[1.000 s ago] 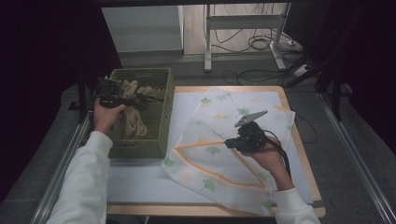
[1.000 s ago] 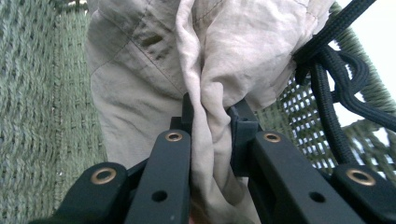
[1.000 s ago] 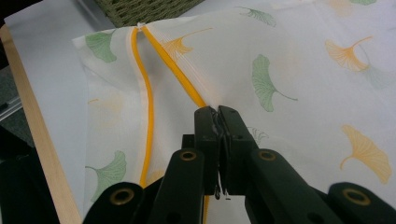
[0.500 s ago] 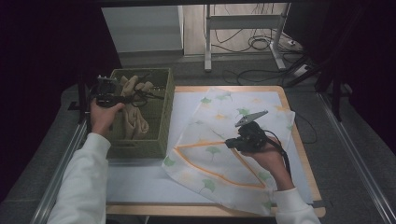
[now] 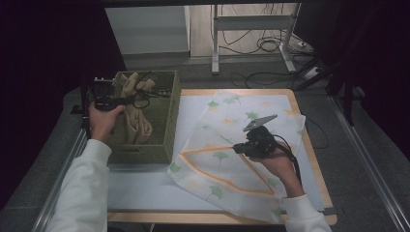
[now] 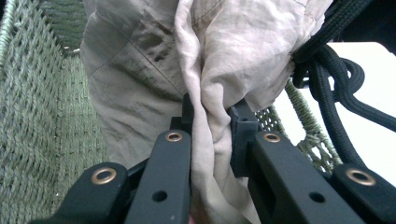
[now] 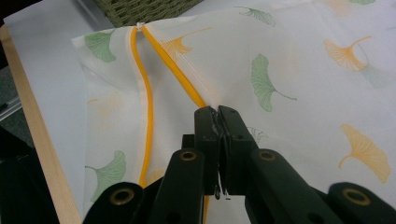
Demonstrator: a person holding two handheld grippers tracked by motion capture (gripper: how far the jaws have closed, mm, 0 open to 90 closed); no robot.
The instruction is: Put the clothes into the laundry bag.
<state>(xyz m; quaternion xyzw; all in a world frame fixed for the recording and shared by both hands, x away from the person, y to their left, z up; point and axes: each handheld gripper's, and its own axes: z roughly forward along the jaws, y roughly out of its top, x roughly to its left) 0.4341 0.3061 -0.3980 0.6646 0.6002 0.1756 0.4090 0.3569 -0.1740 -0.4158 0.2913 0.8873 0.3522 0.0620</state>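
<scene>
My left gripper, clamped on the beige garment, had lifted it higher out of the green woven basket than a second earlier. Beside the basket, my right gripper stayed pinched on the ginkgo-print mesh bag at its orange-edged opening, ready to receive it.

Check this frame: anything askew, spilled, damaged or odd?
Nothing spilled or damaged. The leaf-print bag lies skewed on the table, its orange-edged opening pinched by the right claw. The left claw grips beige cloth over the green basket.

left gripper clamped, right gripper pinched closed
</scene>
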